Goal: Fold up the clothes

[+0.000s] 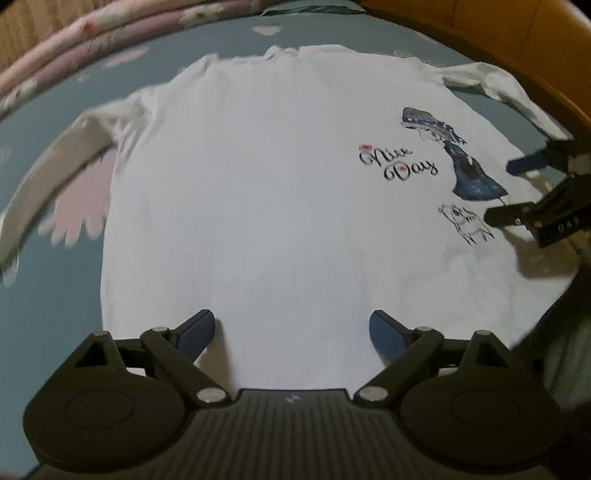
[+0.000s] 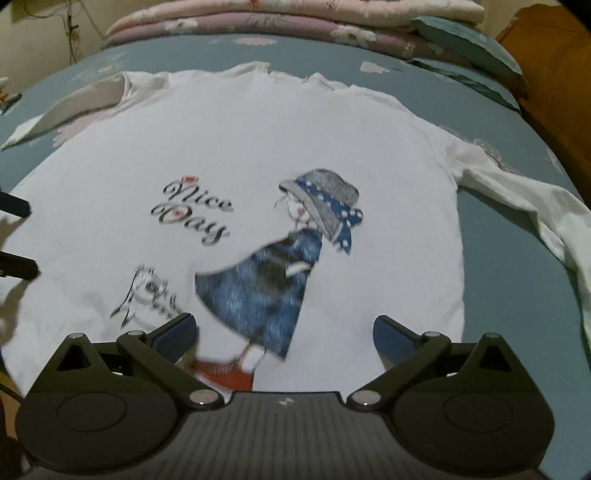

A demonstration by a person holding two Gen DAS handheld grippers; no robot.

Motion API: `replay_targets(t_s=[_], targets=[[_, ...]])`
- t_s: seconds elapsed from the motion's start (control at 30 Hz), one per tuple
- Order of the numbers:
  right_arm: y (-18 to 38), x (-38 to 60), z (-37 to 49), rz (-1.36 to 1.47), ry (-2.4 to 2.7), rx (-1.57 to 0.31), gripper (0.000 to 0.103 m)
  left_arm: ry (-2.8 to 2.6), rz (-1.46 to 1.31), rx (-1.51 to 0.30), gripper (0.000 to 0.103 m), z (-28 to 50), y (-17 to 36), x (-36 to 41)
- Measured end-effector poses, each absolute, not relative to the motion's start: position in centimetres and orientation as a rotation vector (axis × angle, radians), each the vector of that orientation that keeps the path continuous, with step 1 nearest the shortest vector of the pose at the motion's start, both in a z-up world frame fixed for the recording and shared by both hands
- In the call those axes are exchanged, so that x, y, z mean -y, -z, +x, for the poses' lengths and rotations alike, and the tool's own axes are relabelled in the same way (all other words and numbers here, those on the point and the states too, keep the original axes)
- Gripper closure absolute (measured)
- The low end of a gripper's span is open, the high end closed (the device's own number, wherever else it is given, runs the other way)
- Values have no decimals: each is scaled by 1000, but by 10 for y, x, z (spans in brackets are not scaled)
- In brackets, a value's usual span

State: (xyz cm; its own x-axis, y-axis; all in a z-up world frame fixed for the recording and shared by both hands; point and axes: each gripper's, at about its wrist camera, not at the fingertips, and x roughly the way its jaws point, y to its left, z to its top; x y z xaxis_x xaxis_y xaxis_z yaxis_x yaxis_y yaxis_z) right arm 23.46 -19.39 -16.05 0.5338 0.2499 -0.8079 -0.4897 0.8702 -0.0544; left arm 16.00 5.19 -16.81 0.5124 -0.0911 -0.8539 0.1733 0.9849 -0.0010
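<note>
Shirt, white and long-sleeved with its print up, lay spread flat on the blue bedspread, hem nearest you, collar toward the folded quilts. Your left gripper and right gripper both hung over the hem with jaws wide apart and nothing between them. The risk I judged: closing on only the top layer, which would drag the front off the back and wrinkle the fold. The right sleeve trailed toward the bed's edge by the wooden frame, so a careless pull could slide it off. The left sleeve had bare bedspread around it, giving you more room on that side
</note>
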Motion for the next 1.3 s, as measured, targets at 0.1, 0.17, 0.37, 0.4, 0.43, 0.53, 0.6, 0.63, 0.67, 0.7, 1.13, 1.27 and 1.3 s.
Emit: replay_targets(t_s=[0.1, 0.17, 0.37, 0.4, 0.43, 0.53, 0.6, 0.63, 0.67, 0.7, 1.13, 1.27, 1.3], targets=[[157, 197, 213, -332, -465, -910, 0, 148, 79, -1037, 8, 144, 170, -56], [156, 202, 198, -342, -480, -903, 0, 142, 92, -1047, 8, 138, 167, -57], [145, 212, 180, -337, -465, -875, 0, 252, 124, -941, 9, 142, 140, -22], [144, 212, 180, -327, -460, -869, 0, 280, 133, -931, 8, 145, 140, -12], [143, 211, 181, -313, -454, -865, 0, 303, 145, -932, 8, 149, 144, -2], [147, 211, 182, -278, -454, -869, 0, 347, 177, -947, 8, 158, 158, 24], [153, 211, 181, -270, -441, -888, 0, 335, 184, -974, 8, 157, 169, 31], [155, 213, 179, -261, -436, -889, 0, 330, 182, -972, 8, 153, 172, 32], [157, 215, 177, -246, -433, -885, 0, 324, 181, -971, 8, 148, 173, 32], [159, 217, 175, -232, -430, -880, 0, 317, 184, -969, 8, 144, 172, 31], [166, 223, 165, -187, -415, -821, 0, 239, -190, -990, 8, 148, 127, -85], [166, 223, 165, -185, -410, -818, 0, 223, -330, -1036, 8, 159, 141, -117], [166, 223, 164, -185, -409, -815, 0, 210, -335, -1049, 8, 158, 146, -120]])
